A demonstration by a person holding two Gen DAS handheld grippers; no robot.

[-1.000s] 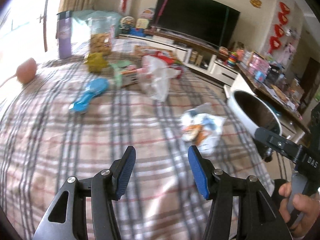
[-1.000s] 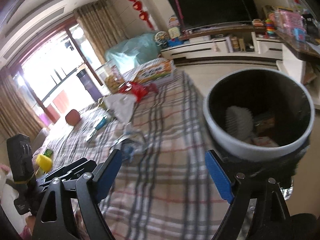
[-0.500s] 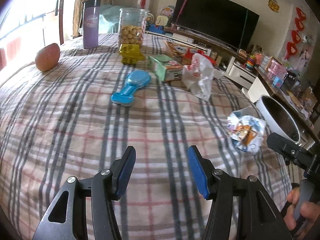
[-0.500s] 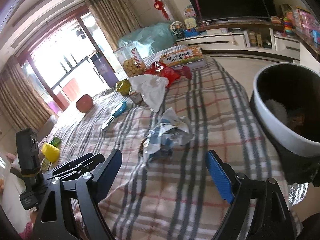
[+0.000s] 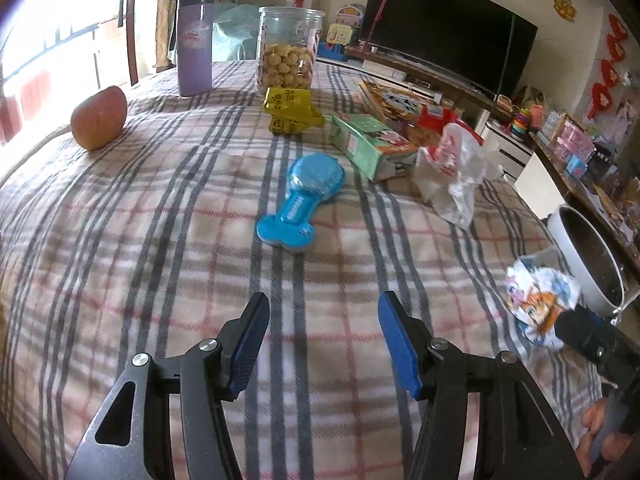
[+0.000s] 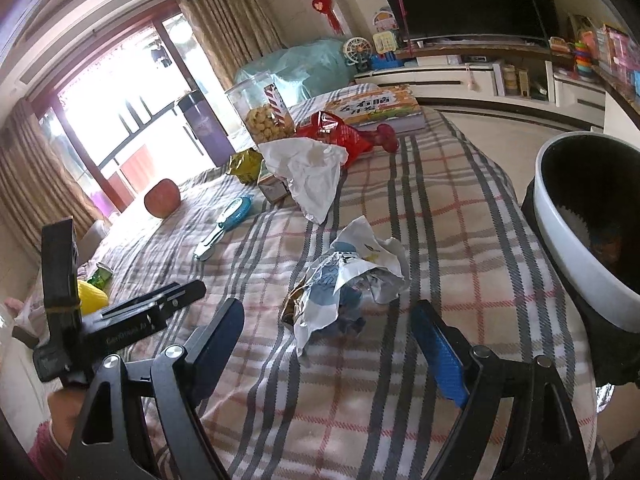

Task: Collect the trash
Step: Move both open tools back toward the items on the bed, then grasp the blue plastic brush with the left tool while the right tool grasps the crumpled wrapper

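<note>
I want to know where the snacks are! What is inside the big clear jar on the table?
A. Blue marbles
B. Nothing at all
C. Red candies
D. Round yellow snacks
D: the clear jar at the far end of the table is about half full of small round yellow snacks, seen from both claw cameras.

1. Left gripper [image 5: 322,340] over plaid cloth [image 5: 120,260], jaws apart, nothing between them.
2. Blue toy [image 5: 302,204] ahead.
3. Crumpled wrapper [image 5: 538,304] right, beside bin [image 5: 588,264].
4. Apple [image 5: 99,117] far left.
</note>
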